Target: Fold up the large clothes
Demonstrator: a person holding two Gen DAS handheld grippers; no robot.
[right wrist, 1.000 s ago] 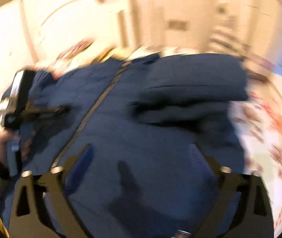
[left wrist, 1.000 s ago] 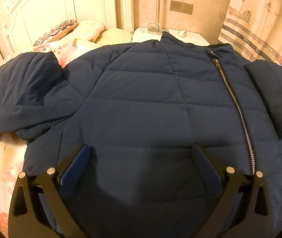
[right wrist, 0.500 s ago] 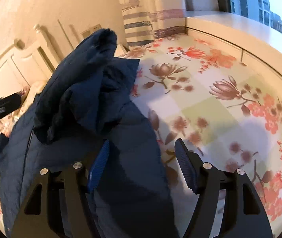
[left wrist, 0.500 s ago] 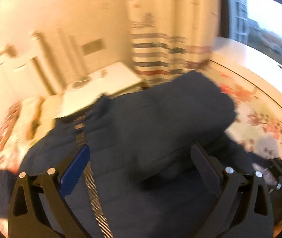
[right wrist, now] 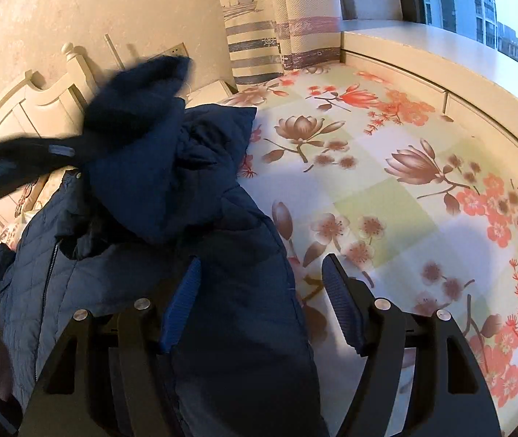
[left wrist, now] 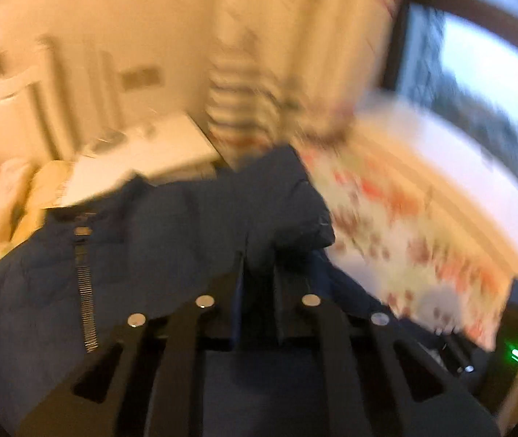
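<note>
left gripper point(left wrist: 257, 273) closing on jacket sleeve point(left wrist: 281, 196); right gripper point(right wrist: 259, 291) wide over jacket point(right wrist: 222, 291)

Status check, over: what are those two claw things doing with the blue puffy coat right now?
Left gripper closing on the navy jacket's sleeve, fabric between its jaws. Right gripper open over the jacket's side edge. Floral bedsheet alongside, nothing blocking.

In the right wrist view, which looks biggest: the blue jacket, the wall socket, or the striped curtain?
1. blue jacket, biggest, though it lies nearest the camera.
2. striped curtain.
3. wall socket, smallest by far.
</note>
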